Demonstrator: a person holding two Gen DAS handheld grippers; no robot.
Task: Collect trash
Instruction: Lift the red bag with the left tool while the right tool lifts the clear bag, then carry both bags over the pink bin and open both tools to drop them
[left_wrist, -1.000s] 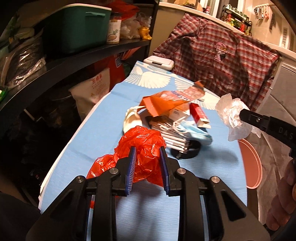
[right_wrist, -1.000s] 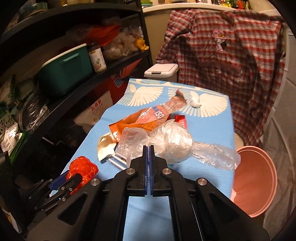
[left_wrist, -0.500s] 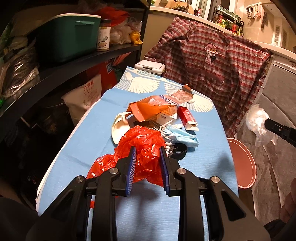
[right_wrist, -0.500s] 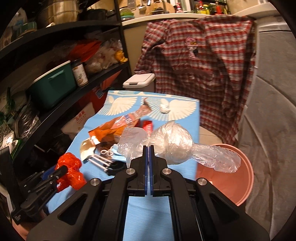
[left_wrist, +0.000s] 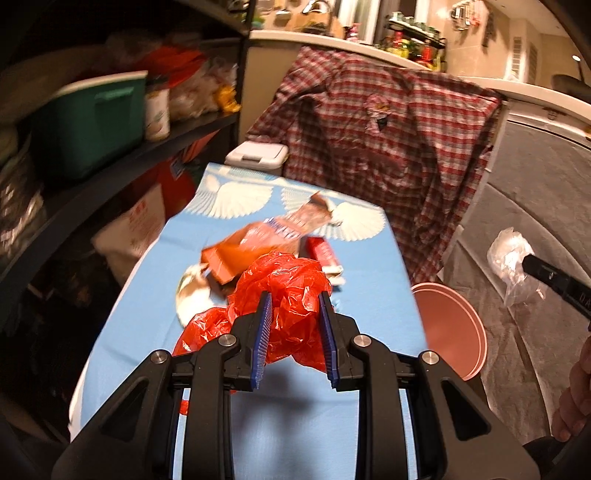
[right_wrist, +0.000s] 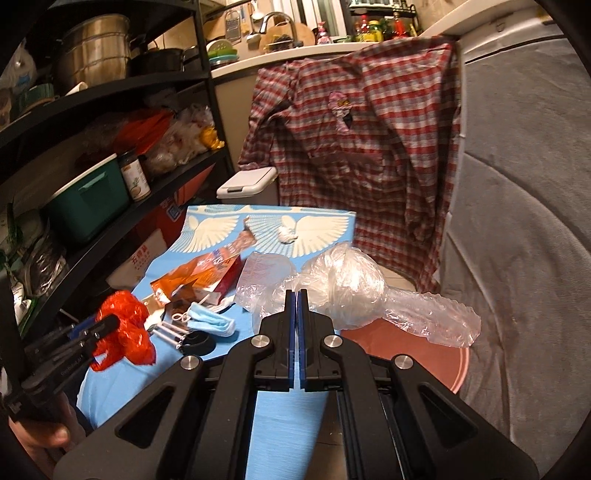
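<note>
My left gripper is shut on a crumpled red plastic bag, held above the blue-covered table. The same bag shows in the right wrist view at lower left, in the left gripper's fingers. My right gripper is shut on a clear plastic bag, which hangs over the pink bin. The pink bin stands on the floor beside the table's right edge. On the table lie an orange wrapper, a red box, a blue face mask and a white wad.
A dark shelf unit with a green box, jars and bags runs along the left. A plaid shirt hangs behind the table. A white lidded bin stands at the far end. Grey padded fabric fills the right side.
Both grippers have risen and swung right with their bags. The clear bag moved off the table to above the pink bin. The red bag has lifted off the tablecloth.
</note>
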